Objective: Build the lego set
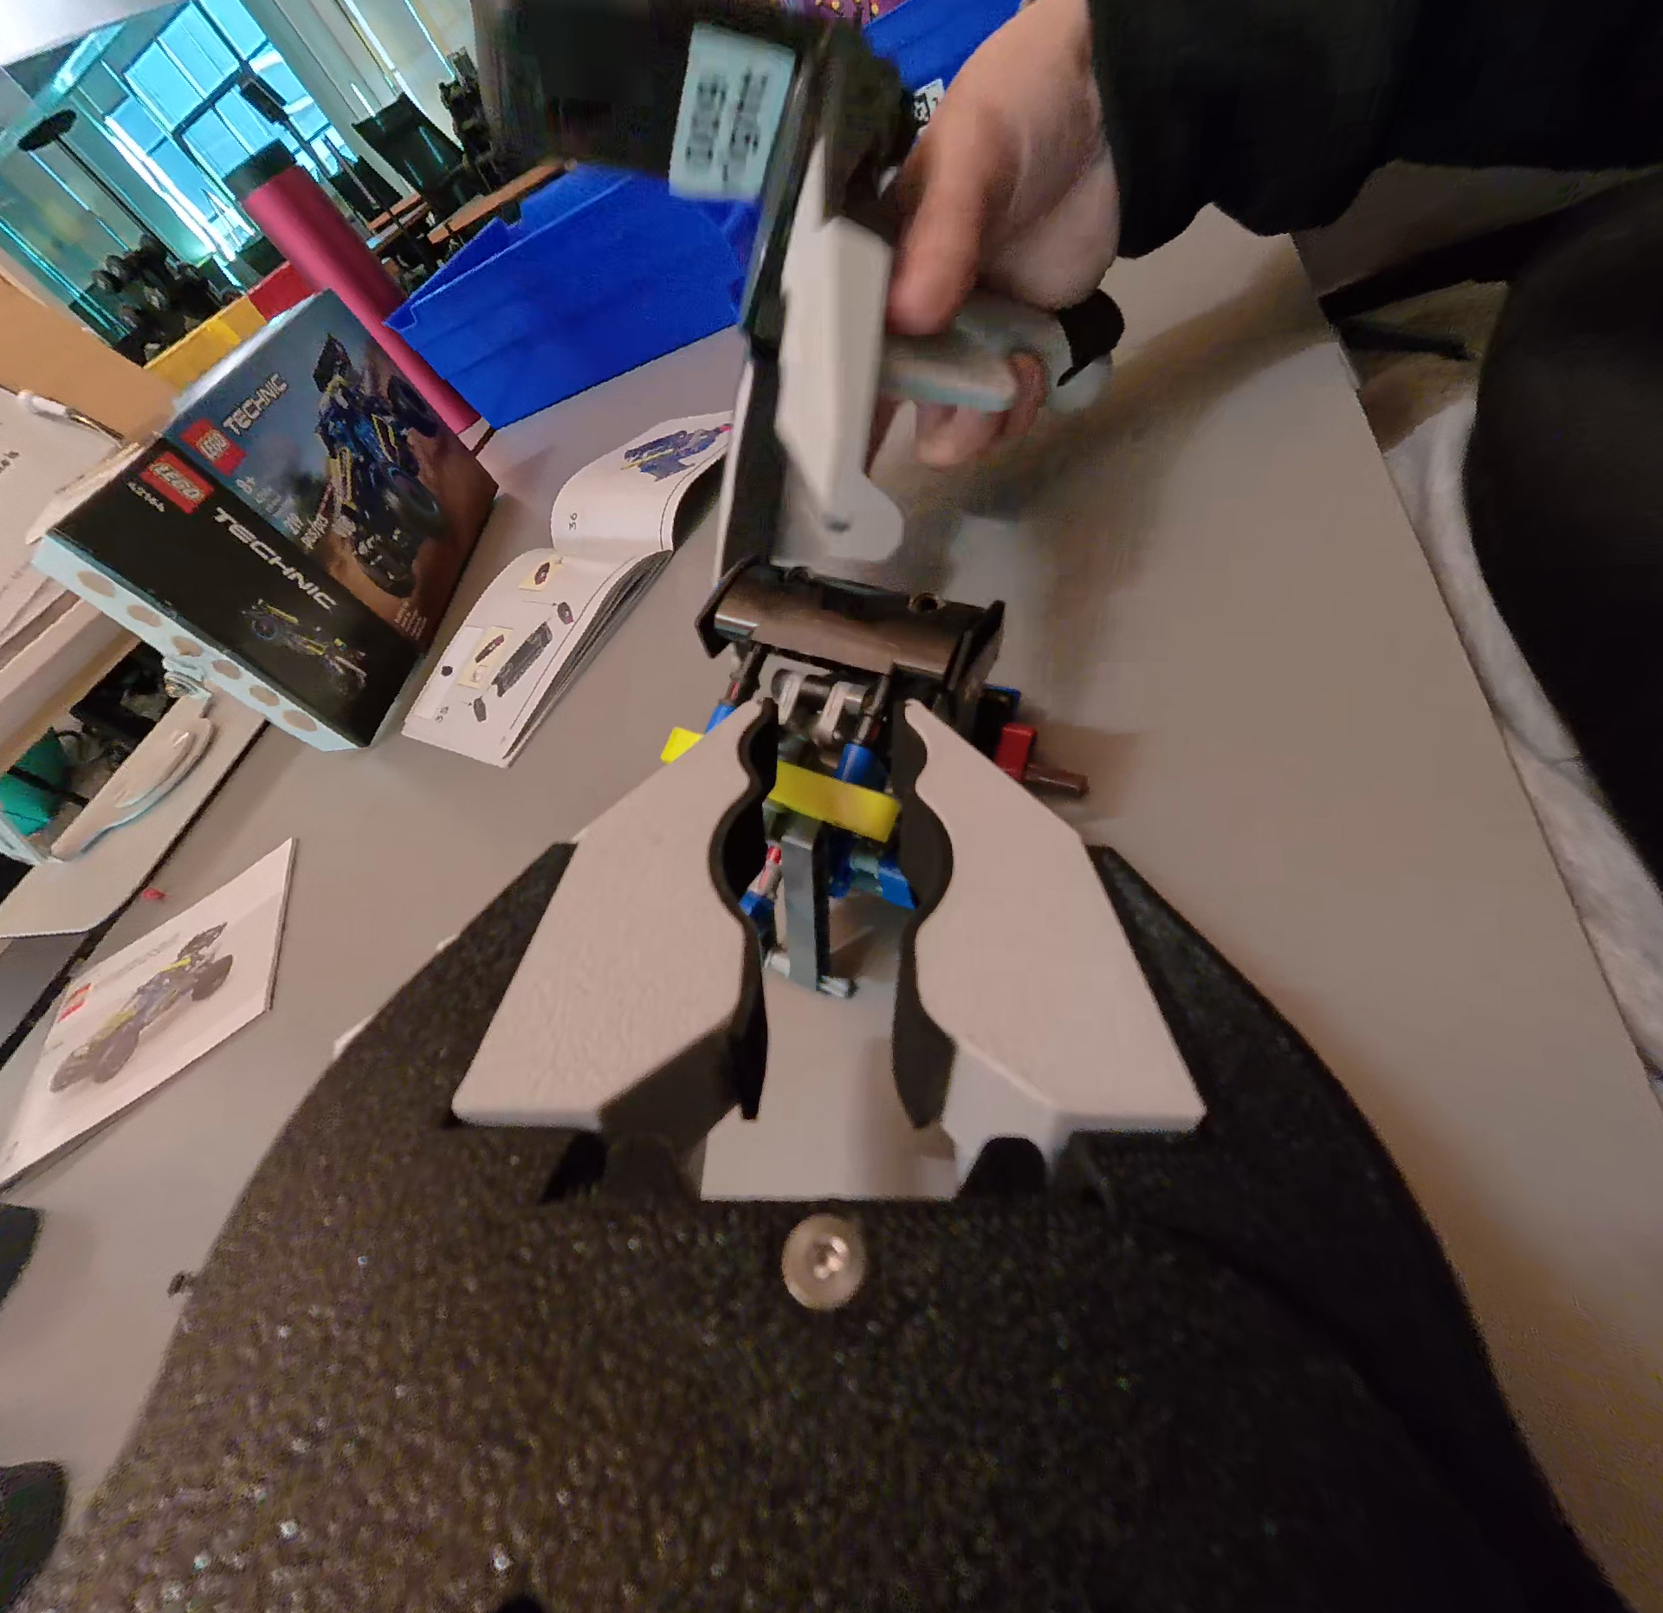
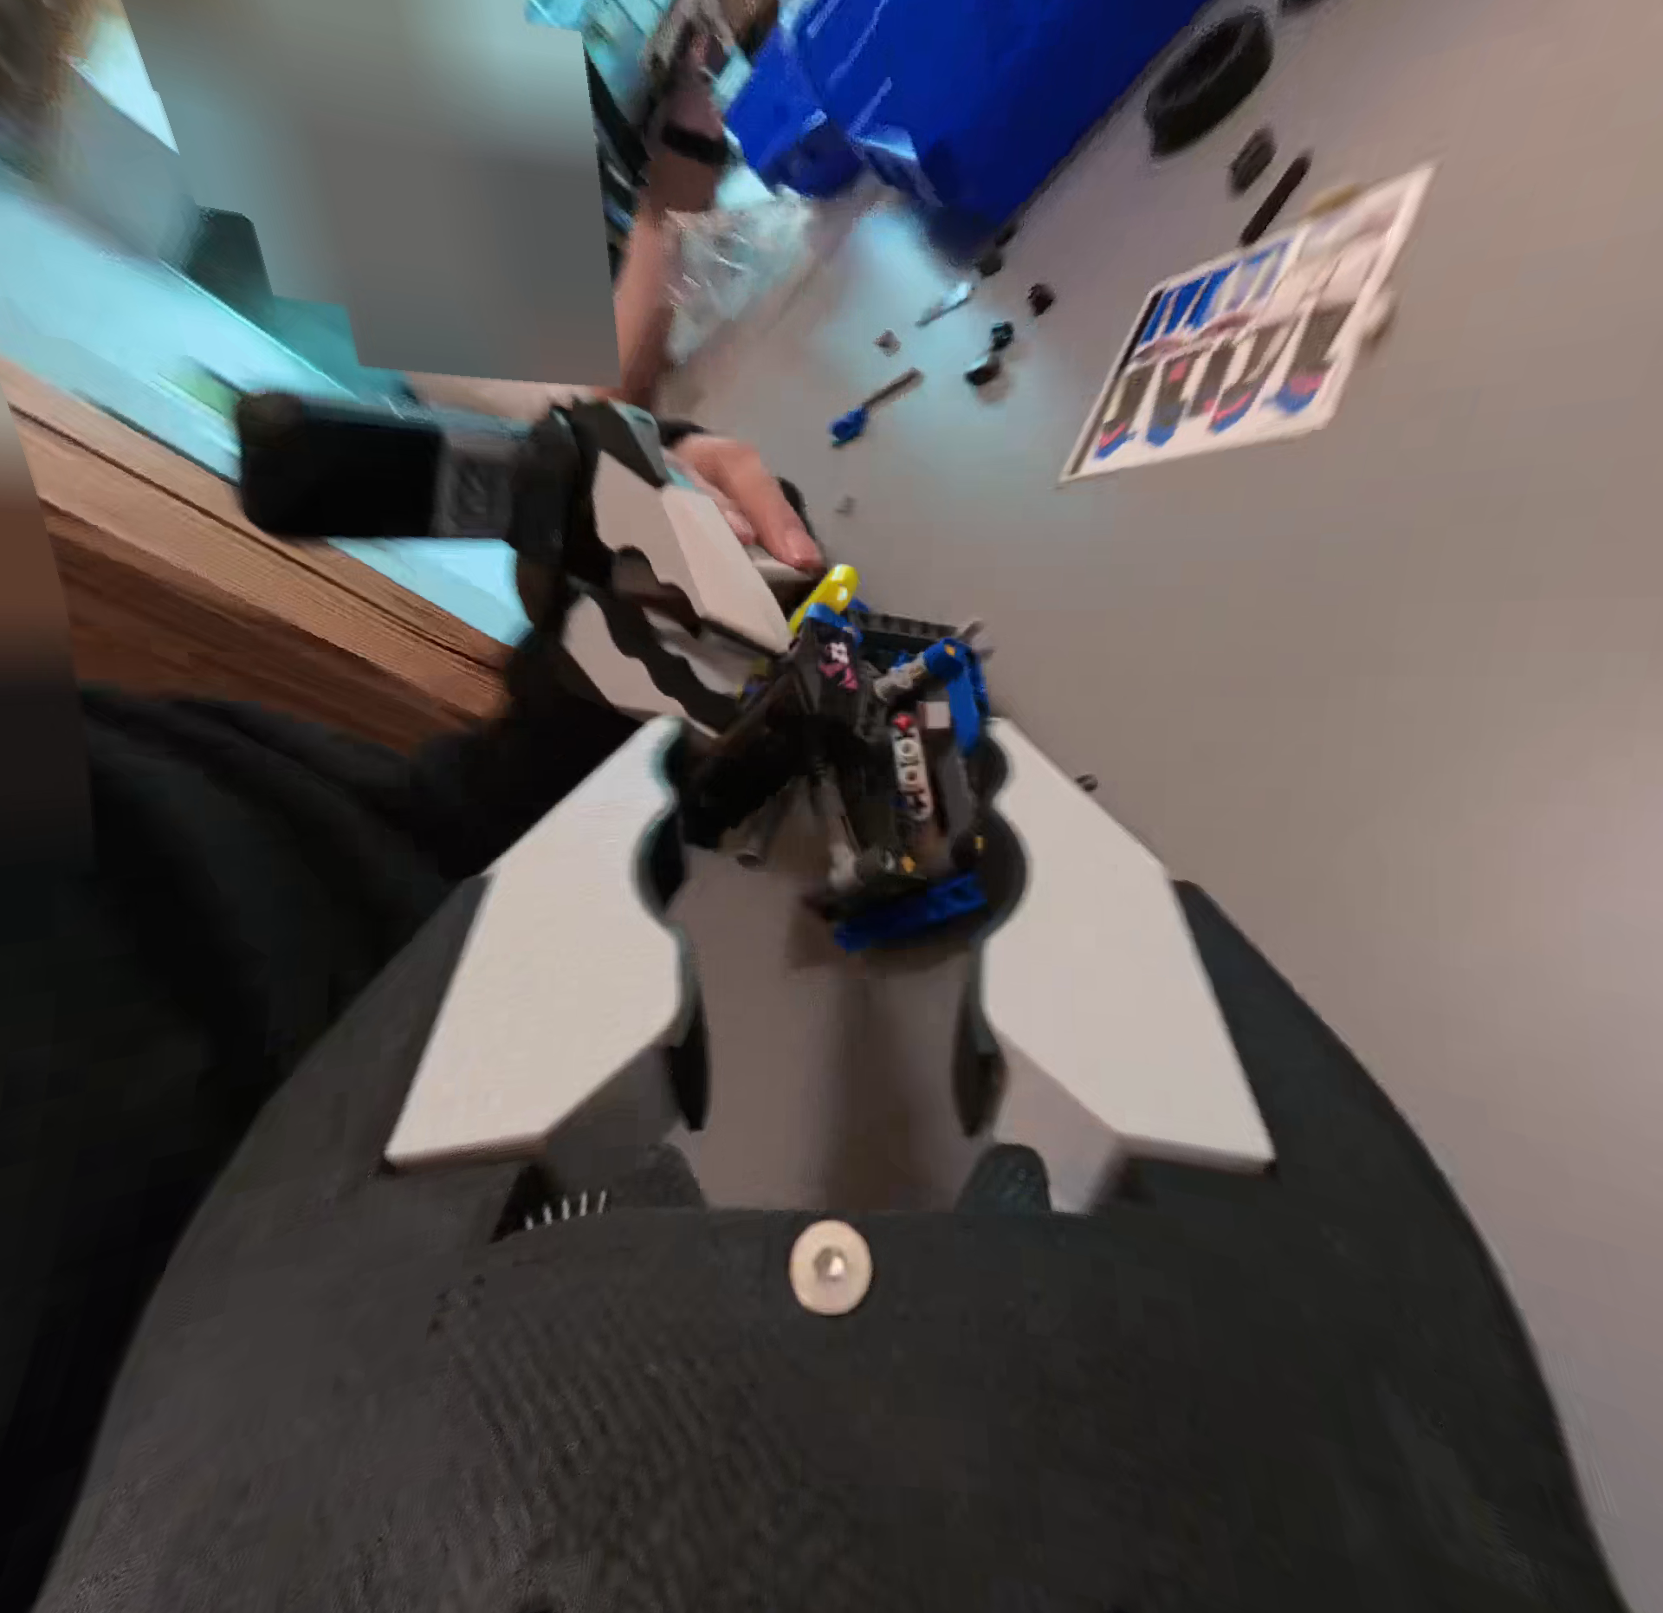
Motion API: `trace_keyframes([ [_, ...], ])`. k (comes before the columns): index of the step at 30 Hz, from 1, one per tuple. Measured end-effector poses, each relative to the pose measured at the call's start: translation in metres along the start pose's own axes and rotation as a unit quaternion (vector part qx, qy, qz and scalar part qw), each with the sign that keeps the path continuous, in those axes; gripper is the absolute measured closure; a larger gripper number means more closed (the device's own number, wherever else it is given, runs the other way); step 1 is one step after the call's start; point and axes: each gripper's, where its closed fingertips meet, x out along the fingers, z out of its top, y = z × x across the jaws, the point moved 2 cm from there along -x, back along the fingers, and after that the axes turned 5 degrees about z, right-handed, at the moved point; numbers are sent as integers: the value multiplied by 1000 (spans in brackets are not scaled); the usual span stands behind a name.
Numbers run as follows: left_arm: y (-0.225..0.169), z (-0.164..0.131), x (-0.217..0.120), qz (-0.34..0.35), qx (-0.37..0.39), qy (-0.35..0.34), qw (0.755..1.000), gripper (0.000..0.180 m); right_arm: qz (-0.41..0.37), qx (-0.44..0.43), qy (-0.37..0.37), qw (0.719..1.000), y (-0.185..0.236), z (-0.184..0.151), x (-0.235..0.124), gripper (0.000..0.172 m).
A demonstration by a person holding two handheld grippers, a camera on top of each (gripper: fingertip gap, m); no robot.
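Note:
A small brick-built model, black, blue, yellow and grey, is held just above the grey table. My left gripper is shut on the model's middle, and its pads press a yellow strip and blue parts. In the right wrist view the left gripper shows at the model's far end. My right gripper is open. The model's black end stands between its wide-spread fingers, with a gap on the left side. In the left wrist view the right gripper, held by a hand, hangs over the model's black wing.
A building-set box, an open instruction booklet and a second booklet lie to the left. Blue bins and a pink bottle stand behind. A sticker sheet, loose small parts and a black tyre lie beyond. The tips of both grippers are at nearly the same place.

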Motion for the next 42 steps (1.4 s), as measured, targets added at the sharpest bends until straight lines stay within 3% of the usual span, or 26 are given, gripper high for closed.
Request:
trace_keyframes([
  [3, 1, 1, 4, 1, -21, 14, 1000, 159, -123, -209, 63, 968, 4, -9, -5, 57],
  [5, 2, 2, 8, 6, -32, 27, 999, 159, -151, -309, 101, 933, 10, -18, 4, 47],
  [9, 2, 3, 12, 12, -40, 39, 998, 159, -195, -369, 128, 900, -3, -21, 13, 55],
  [15, 0, 4, 12, 8, -43, 37, 998, 159, -138, -370, 91, 914, 2, -14, 19, 94],
  [19, 1, 5, 6, 4, -33, 34, 999, 156, -144, -395, 90, 903, 4, -14, 17, 95],
  [25, 14, 9, -12, 21, -54, 16, 998, 111, -135, -356, 61, 923, 20, -7, 21, 95],
  [31, 6, 0, -12, -14, -78, 38, 996, 123, -128, -382, 78, 912, 22, -16, 18, 94],
  [42, -13, -12, 20, -29, -65, 96, 993, 142, -150, -379, 127, 904, 4, -30, -27, 95],
])
